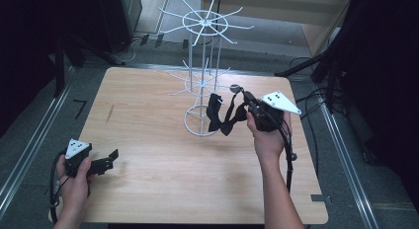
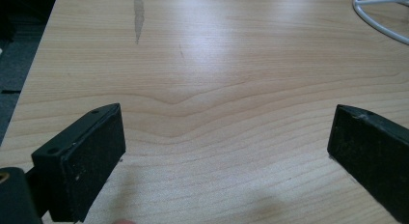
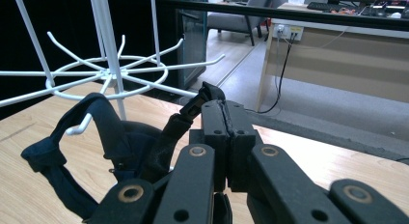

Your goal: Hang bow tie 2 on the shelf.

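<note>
Down at the near left corner of the bench (image 1: 148, 155), the left tongs (image 1: 109, 160) rest in a hand with their jaws spread wide and nothing between them. Over on the right, the right tongs (image 3: 223, 119) are squeezed tight on the strap of a dark bow tie (image 1: 217, 115). It hangs right by the white wire rack (image 1: 201, 76), and a loop of it sits over one low hook (image 3: 79, 127). I think the job is to hang it there. Go slow, keep the strap pinched, slide the loop all the way onto the hook, then let go gently so the rack does not wobble.
</note>
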`<state>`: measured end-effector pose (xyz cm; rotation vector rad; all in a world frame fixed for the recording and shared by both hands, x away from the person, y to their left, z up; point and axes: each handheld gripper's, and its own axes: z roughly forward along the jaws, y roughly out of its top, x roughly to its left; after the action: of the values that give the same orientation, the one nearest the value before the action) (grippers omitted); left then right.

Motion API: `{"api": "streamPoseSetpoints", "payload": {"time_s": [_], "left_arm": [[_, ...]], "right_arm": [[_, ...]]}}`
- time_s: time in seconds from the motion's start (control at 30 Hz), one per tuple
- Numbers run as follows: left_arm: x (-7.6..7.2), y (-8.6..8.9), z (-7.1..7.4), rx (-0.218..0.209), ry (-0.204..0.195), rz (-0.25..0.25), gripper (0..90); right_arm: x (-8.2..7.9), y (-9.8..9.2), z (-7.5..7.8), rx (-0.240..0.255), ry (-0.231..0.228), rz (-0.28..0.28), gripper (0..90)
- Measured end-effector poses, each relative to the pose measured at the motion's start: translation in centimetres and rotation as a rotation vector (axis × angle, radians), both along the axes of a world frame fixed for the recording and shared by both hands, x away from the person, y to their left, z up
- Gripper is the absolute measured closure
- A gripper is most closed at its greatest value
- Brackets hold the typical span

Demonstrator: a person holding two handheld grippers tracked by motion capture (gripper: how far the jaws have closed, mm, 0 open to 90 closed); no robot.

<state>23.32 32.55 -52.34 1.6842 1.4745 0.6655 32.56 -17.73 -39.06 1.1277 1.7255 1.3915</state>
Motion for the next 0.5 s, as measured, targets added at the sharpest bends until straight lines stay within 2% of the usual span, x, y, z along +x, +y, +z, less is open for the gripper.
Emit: {"api": "streamPoseSetpoints", "payload": {"time_s": [0.5], "left_arm": [[0.06, -0.02, 0.0, 0.0, 0.001, 0.002, 0.1]], "right_arm": [[1.07, 0.6, 0.86, -0.005, -0.008, 0.009, 90.0]]}}
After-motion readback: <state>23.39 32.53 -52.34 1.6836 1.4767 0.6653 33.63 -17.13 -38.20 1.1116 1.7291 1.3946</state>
